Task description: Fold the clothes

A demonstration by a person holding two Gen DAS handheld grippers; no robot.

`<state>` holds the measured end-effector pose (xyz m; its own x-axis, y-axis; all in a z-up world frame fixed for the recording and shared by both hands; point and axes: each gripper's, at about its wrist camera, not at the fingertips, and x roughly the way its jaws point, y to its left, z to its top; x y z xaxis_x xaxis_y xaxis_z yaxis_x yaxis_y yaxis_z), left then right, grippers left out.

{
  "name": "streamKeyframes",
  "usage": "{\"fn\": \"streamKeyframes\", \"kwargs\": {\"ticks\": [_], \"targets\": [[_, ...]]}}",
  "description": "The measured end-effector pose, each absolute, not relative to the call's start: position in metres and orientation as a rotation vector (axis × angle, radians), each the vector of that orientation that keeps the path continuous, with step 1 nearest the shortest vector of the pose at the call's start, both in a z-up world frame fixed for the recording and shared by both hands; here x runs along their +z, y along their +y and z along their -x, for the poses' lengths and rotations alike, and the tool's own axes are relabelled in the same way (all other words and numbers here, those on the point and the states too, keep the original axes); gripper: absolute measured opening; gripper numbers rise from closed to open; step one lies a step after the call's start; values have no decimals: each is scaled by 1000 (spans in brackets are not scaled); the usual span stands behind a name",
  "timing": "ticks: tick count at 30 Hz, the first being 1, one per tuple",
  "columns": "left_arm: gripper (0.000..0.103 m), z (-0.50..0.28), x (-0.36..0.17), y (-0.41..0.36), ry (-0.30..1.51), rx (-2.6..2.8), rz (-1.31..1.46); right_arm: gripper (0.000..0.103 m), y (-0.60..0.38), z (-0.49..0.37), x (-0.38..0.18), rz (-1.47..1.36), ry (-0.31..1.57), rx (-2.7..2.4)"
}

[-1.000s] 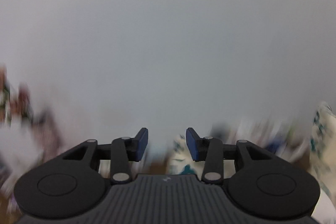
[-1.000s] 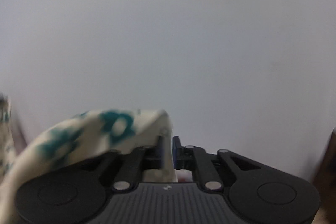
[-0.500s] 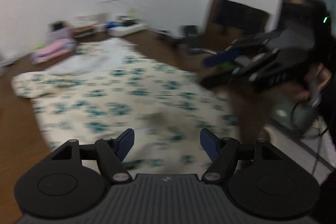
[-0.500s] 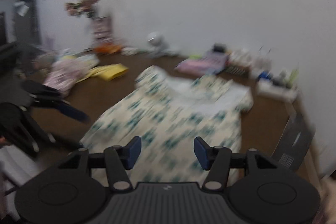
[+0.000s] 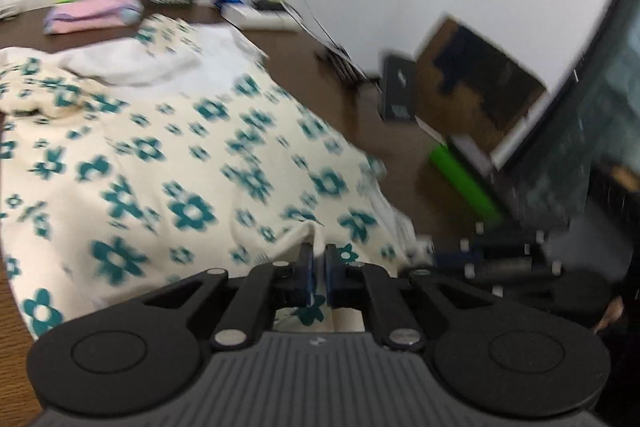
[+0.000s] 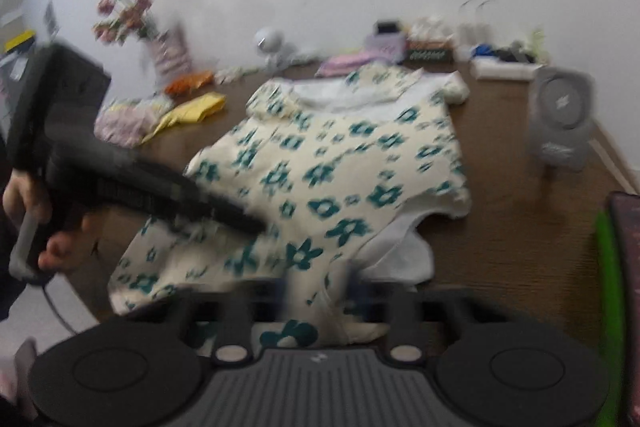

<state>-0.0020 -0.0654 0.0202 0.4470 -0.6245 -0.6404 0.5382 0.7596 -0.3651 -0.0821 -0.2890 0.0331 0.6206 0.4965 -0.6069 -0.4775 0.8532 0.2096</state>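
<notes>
A cream garment with teal flowers (image 5: 180, 167) lies spread on a brown wooden table (image 5: 340, 99), its white lining showing at the far end (image 6: 332, 95). My left gripper (image 5: 318, 267) is at the near hem, its jaws closing, pads pinching a raised fold of the cloth. My right gripper (image 6: 316, 291) is blurred at the same near edge, a little to the right, its jaws closing with floral cloth (image 6: 340, 155) between the fingers. In the right wrist view the left gripper (image 6: 252, 225) reaches in from the left, held by a hand (image 6: 24, 195).
Folded pink clothes (image 5: 92, 13) and small clutter sit by the far wall. A cardboard box (image 5: 476, 87) and a green strip (image 5: 464, 183) lie to the right. Flowers in a vase (image 6: 132, 15), a yellow cloth (image 6: 192, 111) and a grey device (image 6: 560, 115) surround the garment.
Both grippers swung down from facing the wall to the garment on the table. Half a second ago their jaws stood wide open; now both have closed on the near hem.
</notes>
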Motion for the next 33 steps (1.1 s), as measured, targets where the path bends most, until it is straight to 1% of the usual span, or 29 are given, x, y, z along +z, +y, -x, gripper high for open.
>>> {"fn": "streamKeyframes", "kwargs": {"ticks": [2,4,6,8,10,11,12,13,14,15,16,17,19,21,23,25,26,27,28,29,31,33], "targets": [[5,-3,28,-55,820,-687,151,4,-288,81,39,4,652,611],[5,-10,42,-44,780,-658,179,4,-289,72,52,-32,609,641],[6,-23,58,-35,731,-600,194,4,-288,56,69,-64,561,637],[6,-44,63,-28,722,-539,181,4,-283,27,80,-118,549,584],[10,-68,53,-26,755,-457,113,7,-276,-19,75,-180,578,477],[11,-77,47,-25,771,-397,77,14,-271,-41,69,-191,604,428],[10,-77,44,-22,776,-325,59,16,-263,-57,64,-147,647,382],[11,-69,47,-15,768,-296,66,16,-254,-72,58,-95,692,336],[15,-55,54,-7,748,-308,90,17,-251,-72,61,-58,680,288],[37,-37,61,-1,720,-325,110,17,-254,-62,67,-44,622,267],[51,-15,69,3,681,-348,124,29,-260,-46,74,-41,555,267],[66,6,76,2,646,-366,122,43,-265,-31,77,-40,537,298],[68,36,75,-19,632,-415,12,42,-272,0,80,-37,516,368],[67,49,60,-49,659,-456,-133,42,-280,31,83,-34,493,438],[67,46,40,-78,690,-449,-243,35,-275,51,73,-53,538,537],[66,37,22,-104,722,-421,-346,30,-267,63,62,-51,576,569],[62,34,18,-110,714,-406,-380,29,-262,67,56,-39,590,567],[36,31,15,-113,702,-388,-396,29,-260,67,54,-36,600,565],[19,26,17,-108,696,-357,-367,28,-257,66,52,-35,609,563],[6,20,21,-97,693,-317,-289,27,-254,65,50,-35,619,560],[6,13,28,-64,678,-238,-92,27,-249,64,46,-33,638,556],[6,11,33,-30,669,-174,70,27,-237,63,49,-23,613,601]]}}
